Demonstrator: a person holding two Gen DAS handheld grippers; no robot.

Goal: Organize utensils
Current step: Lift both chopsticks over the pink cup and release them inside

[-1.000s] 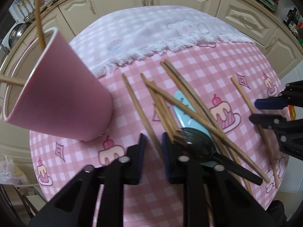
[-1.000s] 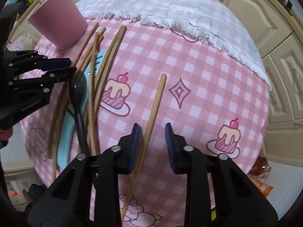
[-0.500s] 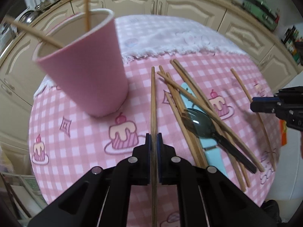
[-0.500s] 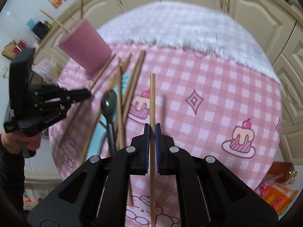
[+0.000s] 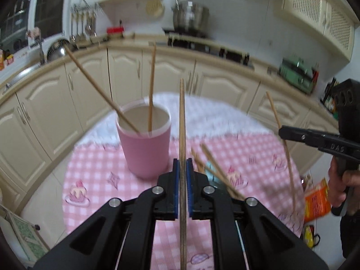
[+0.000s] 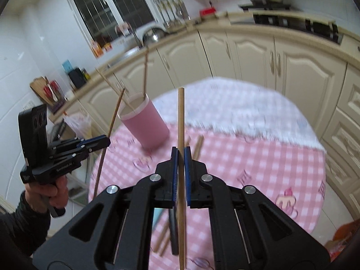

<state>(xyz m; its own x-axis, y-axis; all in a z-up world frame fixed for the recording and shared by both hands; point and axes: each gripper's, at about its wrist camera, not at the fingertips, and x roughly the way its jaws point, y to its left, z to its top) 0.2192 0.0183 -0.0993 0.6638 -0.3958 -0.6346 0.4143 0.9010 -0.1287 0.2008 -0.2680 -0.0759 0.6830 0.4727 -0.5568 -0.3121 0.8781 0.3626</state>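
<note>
A pink cup (image 5: 144, 145) stands on the round table with the pink checked cloth (image 5: 94, 175); two wooden chopsticks (image 5: 151, 85) lean in it. My left gripper (image 5: 182, 166) is shut on a wooden chopstick (image 5: 182, 121), held upright above the table just right of the cup. My right gripper (image 6: 179, 155) is shut on another wooden chopstick (image 6: 180, 121), also upright, raised over the table with the cup (image 6: 145, 123) ahead to its left. Each gripper shows in the other's view, the right (image 5: 284, 132) and the left (image 6: 108, 140). Several chopsticks (image 5: 216, 171) lie on the cloth.
A dark spoon handle (image 6: 173, 231) and a light blue utensil (image 6: 158, 220) lie on the cloth under my right gripper. Cream kitchen cabinets (image 5: 126, 72) curve behind the table. An orange packet (image 5: 317, 202) lies on the floor at the right.
Both grippers closed on a chopstick each and lifted them off the cloth, tilting up from looking down at the table to looking level across the kitchen.
</note>
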